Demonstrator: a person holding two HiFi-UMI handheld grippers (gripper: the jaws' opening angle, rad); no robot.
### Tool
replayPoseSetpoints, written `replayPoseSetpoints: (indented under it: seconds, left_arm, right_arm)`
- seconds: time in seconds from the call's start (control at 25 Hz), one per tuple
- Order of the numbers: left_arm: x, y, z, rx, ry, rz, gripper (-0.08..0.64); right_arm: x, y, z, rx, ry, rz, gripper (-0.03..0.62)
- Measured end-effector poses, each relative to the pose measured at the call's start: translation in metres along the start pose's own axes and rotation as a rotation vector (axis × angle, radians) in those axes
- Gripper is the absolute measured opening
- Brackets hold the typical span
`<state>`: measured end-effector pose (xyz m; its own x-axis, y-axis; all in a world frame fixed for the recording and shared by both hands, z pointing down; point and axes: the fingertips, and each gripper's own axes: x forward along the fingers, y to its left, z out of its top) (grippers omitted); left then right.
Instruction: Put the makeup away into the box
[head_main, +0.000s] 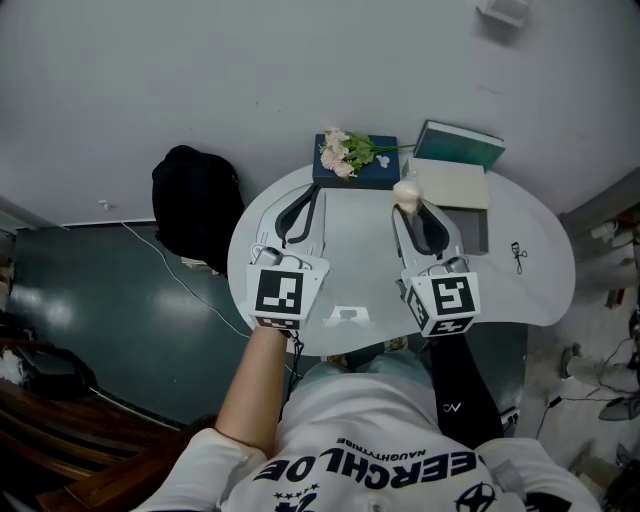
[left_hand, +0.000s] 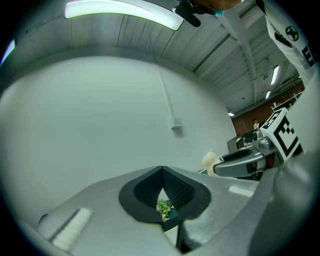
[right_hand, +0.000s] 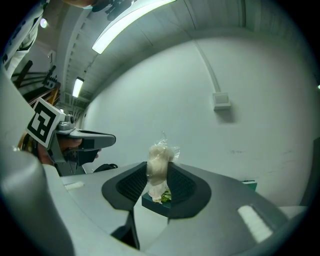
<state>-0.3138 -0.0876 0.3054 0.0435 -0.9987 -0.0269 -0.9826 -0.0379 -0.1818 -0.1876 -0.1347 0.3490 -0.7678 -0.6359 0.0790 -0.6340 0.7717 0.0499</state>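
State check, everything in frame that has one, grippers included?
left gripper: shut, tips together, nothing between them
right gripper: shut on the wrapped puff
wrapped puff: upright, clamped between the right jaws
eyelash curler: lying flat on the table, untouched
dark blue box: closed, flowers on top
flowers: lying across the blue box
cream box: on the table; can't tell if open or closed

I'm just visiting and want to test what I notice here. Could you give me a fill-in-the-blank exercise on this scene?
1. The right gripper is shut on a cream puff wrapped in clear ___.
2. The left gripper, jaws together, holds ___.
3. The pink flowers lie on a dark ___ box.
Missing words: plastic; nothing; blue.
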Motion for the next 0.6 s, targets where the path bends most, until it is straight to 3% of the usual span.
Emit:
replayPoseSetpoints:
  seconds: [0.36,0.6]
  left_arm:
    - [0.062,-0.082,0.011,-0.003,-0.006,-0.025,0.002]
    - [0.093,-0.126,0.016,-0.004,-0.005,0.007,0.001]
  right_arm:
    - [-0.034,-0.102,-0.01,0.057,0.004,-0.029,0.152]
    - [-0.047,-0.156,-0.014,0.056,0.002,-0.002,0.152]
